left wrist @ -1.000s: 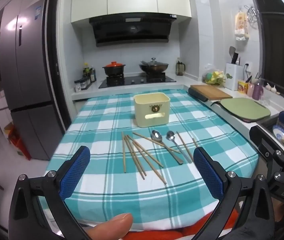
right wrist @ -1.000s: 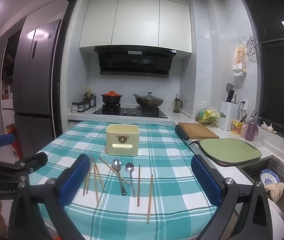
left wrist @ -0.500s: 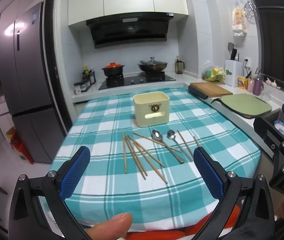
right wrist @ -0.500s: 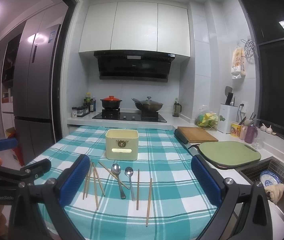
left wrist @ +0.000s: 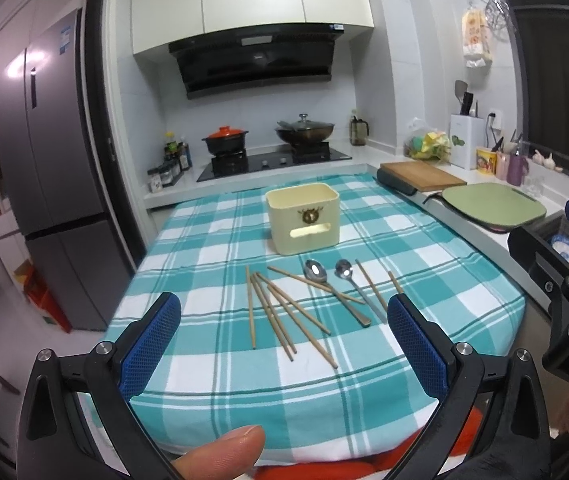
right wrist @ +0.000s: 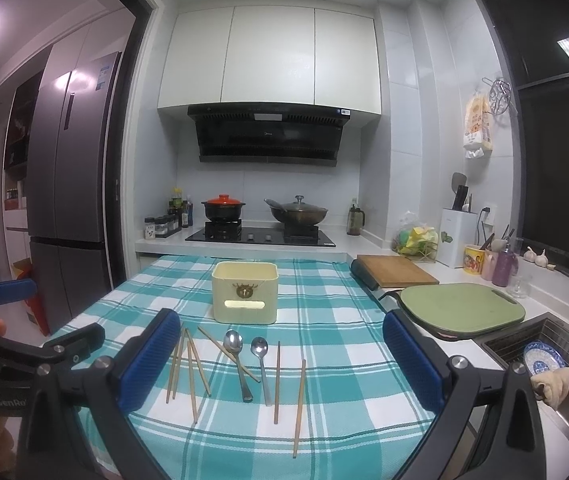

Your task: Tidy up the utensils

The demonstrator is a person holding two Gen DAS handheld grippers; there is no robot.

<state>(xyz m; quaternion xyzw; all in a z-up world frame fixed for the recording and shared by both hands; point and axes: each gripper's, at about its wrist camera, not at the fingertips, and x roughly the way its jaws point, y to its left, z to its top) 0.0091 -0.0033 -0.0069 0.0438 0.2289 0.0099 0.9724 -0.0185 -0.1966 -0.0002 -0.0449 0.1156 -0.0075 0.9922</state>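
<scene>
On the checked teal tablecloth (left wrist: 212, 248), a cream box (left wrist: 303, 219) is set near the far middle, open at the top and with a slot in its front wall. Just in front of it, the utensils are spread flat on the cloth: wooden chopsticks (left wrist: 280, 316) are scattered in a loose fan to the left, some crossing each other, and two metal spoons (right wrist: 238, 360) are laid side by side with their bowls toward the box. One chopstick is crossed under or over the larger spoon; which cannot be told. Two more chopsticks (right wrist: 288, 384) are laid apart to the right of the spoons.

The left gripper (left wrist: 282, 340) is held over the near edge of the table with its blue pads wide apart and nothing between them; a thumb (left wrist: 220, 456) is seen at the bottom of its view. The right gripper (right wrist: 276, 356) is likewise spread wide and is kept clear of the utensils, empty. Beyond the table, a stove (right wrist: 260, 236) with two pots is seen against the wall.
</scene>
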